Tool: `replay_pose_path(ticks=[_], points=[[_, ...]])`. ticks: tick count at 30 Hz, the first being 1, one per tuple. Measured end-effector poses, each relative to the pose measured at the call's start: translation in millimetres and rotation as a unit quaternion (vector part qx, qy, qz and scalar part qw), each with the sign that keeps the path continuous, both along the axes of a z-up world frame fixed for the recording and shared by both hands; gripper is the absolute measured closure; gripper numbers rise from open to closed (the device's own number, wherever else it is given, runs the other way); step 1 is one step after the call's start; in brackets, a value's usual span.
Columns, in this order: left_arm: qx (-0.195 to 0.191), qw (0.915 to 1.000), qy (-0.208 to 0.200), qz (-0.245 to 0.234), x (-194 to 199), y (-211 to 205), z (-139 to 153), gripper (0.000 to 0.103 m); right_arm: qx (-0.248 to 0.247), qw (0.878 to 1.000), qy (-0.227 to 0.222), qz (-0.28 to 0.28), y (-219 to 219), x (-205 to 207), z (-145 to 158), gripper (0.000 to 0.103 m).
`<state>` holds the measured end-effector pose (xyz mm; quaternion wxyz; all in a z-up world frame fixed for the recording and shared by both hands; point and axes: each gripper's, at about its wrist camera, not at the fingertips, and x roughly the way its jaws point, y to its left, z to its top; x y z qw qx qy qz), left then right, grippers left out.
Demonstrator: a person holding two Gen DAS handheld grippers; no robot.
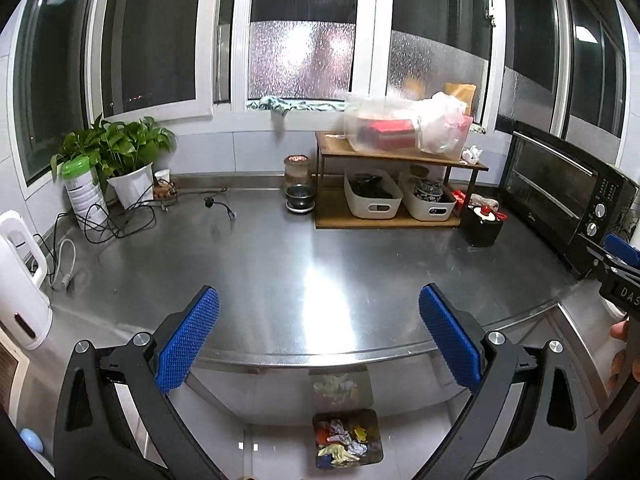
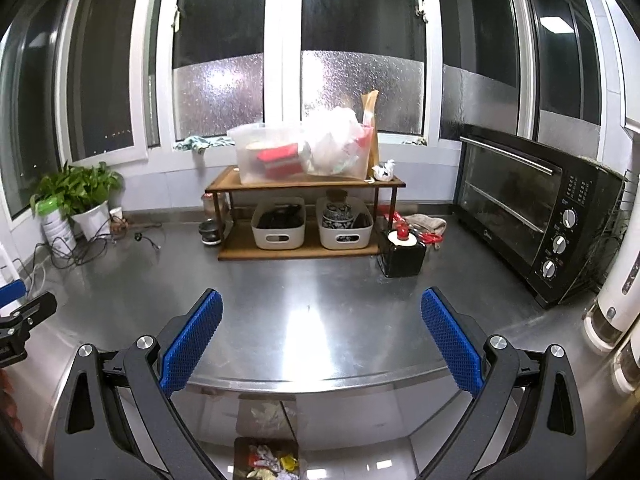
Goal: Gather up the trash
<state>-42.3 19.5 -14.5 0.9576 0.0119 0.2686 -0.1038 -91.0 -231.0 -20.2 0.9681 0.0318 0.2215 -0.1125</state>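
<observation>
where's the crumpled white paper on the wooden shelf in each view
Left wrist: crumpled paper sits at the right end of the shelf's top board, upper right of the picture.
Right wrist: crumpled paper lies right of centre, same shelf corner.
Shared landmark: the black oven.

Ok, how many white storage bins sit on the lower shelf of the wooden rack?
2. One white bin on the left of the lower shelf, the other white bin beside it on the right. None seems hidden.

Your two wrist views face the window wall from just off the counter's front edge.
Both look along their fingers, sharing the steel counter (image 1: pixel 304 264), wooden shelf (image 2: pixel 304 184), oven (image 1: pixel 560 196) and floor bin (image 2: pixel 266 460) at bottom centre.
</observation>
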Motion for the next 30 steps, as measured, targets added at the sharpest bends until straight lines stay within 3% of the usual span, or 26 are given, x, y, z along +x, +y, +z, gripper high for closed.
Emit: replay_pose_path(ticks=[10,30], points=[[-0.001,0.9999,-0.014,0.001,-6.8,1.8,4.4,0.008,0.004,1.000,-0.018,0.002,6.5,-4.1,6.4,0.003],[-0.004,0.9999,-0.017,-0.001,-5.9,0.8,5.7,0.008,0.009,1.000,-0.009,0.010,9.0,2.6,3.9,0.003]])
